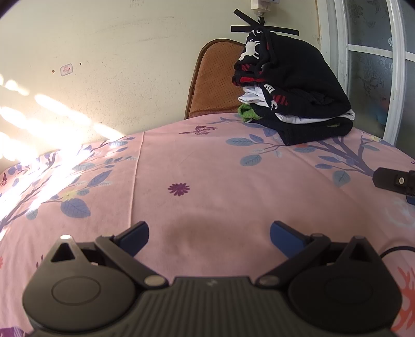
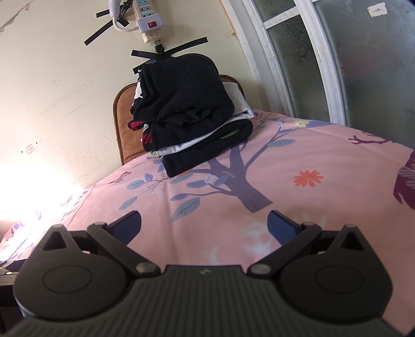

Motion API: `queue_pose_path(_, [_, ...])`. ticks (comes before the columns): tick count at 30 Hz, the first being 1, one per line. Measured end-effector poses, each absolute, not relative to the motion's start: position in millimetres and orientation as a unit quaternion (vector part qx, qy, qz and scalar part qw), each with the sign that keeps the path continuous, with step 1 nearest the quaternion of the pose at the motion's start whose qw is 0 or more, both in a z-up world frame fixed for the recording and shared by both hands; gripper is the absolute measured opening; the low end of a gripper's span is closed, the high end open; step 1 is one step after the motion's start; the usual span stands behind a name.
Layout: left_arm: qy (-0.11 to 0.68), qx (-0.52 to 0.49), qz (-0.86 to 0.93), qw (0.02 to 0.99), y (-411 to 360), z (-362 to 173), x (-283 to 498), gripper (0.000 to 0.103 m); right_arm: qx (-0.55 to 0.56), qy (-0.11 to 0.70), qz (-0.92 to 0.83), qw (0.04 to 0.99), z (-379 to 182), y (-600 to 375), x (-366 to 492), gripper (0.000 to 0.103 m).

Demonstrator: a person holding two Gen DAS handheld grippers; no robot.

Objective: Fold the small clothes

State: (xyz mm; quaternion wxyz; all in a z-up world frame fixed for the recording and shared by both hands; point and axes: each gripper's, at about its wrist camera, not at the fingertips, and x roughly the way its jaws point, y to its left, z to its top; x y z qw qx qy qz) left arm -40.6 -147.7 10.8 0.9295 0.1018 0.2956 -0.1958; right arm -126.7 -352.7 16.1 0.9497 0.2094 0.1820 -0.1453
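Note:
A pile of small clothes (image 1: pixel 293 88), mostly black with white, red and green bits, sits at the far edge of the pink flowered cloth (image 1: pixel 207 168). The same pile (image 2: pixel 192 114) shows in the right wrist view, its bottom layers folded flat. My left gripper (image 1: pixel 208 237) hovers low over bare cloth, open, nothing between its blue pads. My right gripper (image 2: pixel 205 228) is open too, over the printed tree, well short of the pile. Part of the right gripper (image 1: pixel 394 181) pokes in at the left wrist view's right edge.
An orange-brown chair back (image 1: pixel 212 80) stands behind the pile against the cream wall. A power strip (image 2: pixel 149 20) is taped to the wall above. A white-framed frosted window (image 2: pixel 324 57) lies to the right. Bright sun glare (image 1: pixel 39 155) washes the cloth's left side.

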Motion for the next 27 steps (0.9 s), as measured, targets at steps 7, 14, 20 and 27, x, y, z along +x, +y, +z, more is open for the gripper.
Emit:
queue_pose_path(7, [0.294,0.101,-0.195,0.93,-148.9,12.6,-41.2,0.103,0.209,0.182,-0.145,0.95,16.0,-352.3,-126.6,0.103])
queue_pose_path(14, [0.293,0.101,-0.195,0.931,-149.1,12.1,-41.1,0.103,0.209,0.182,-0.145,0.95,16.0,-352.2,-126.5,0.103])
queue_pose_path(20, [0.292,0.101,-0.194,0.931,-148.8,11.9,-41.6,0.103,0.209,0.182,-0.145,0.95,16.0,-352.8,-126.7,0.103])
queue_pose_path(27, [0.293,0.099,-0.194,0.931,-149.3,12.2,-41.2,0.103,0.21,0.182,-0.145,0.95,16.0,-353.1,-126.7,0.103])
